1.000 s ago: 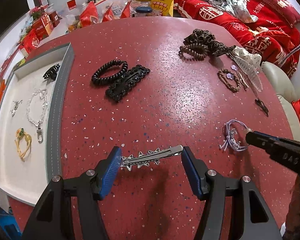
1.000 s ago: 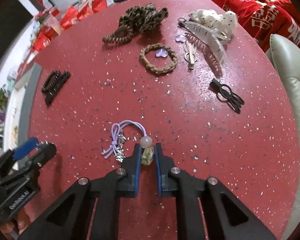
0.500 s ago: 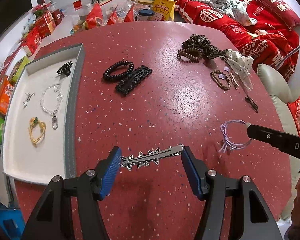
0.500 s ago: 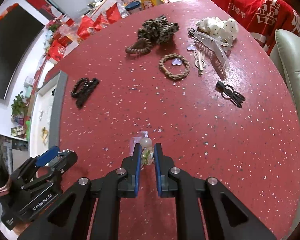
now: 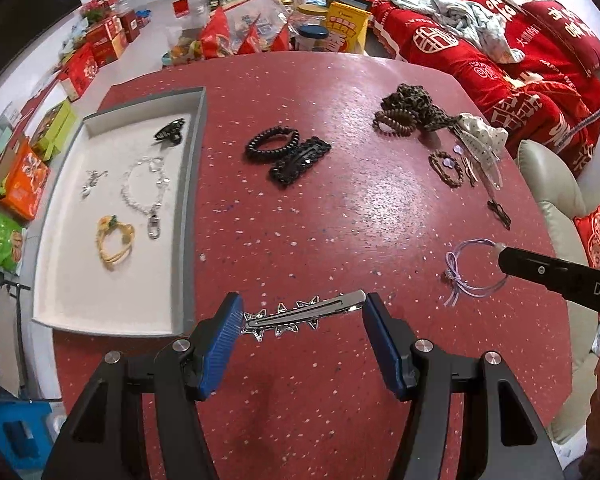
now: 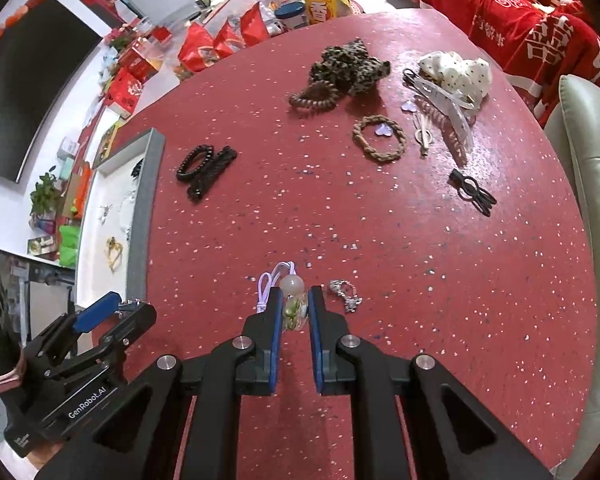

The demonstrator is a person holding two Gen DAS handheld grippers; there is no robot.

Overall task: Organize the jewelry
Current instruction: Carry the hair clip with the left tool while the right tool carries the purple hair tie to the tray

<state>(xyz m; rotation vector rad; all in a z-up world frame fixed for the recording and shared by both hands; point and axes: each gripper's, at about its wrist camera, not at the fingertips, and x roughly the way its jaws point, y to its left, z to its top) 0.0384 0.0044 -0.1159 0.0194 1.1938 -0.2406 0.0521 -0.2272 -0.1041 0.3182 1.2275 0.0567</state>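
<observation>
My left gripper [image 5: 303, 316] is shut on a silver hair clip with stars [image 5: 300, 314], held lengthwise between its blue pads above the red table. A white tray with a grey rim [image 5: 190, 200] lies to its left, holding a chain bracelet [image 5: 146, 188], a yellow tie [image 5: 114, 240] and a black claw clip [image 5: 170, 130]. My right gripper [image 6: 294, 312] is shut on the bead of a lilac hair tie [image 6: 292, 284], lifted off the table. In the left wrist view the tie [image 5: 474, 270] hangs from the right gripper's tip.
On the table lie a black coil tie and black clip [image 5: 288, 152], a leopard scrunchie [image 6: 348, 66], a braided brown tie [image 6: 380, 138], a clear claw clip [image 6: 448, 108] and a small black clip [image 6: 472, 192]. A cream chair [image 6: 592, 168] stands at the right edge.
Both grippers have risen and pulled back from the table with their items. The lilac tie has come off the surface. The tray shows more fully at the left.
</observation>
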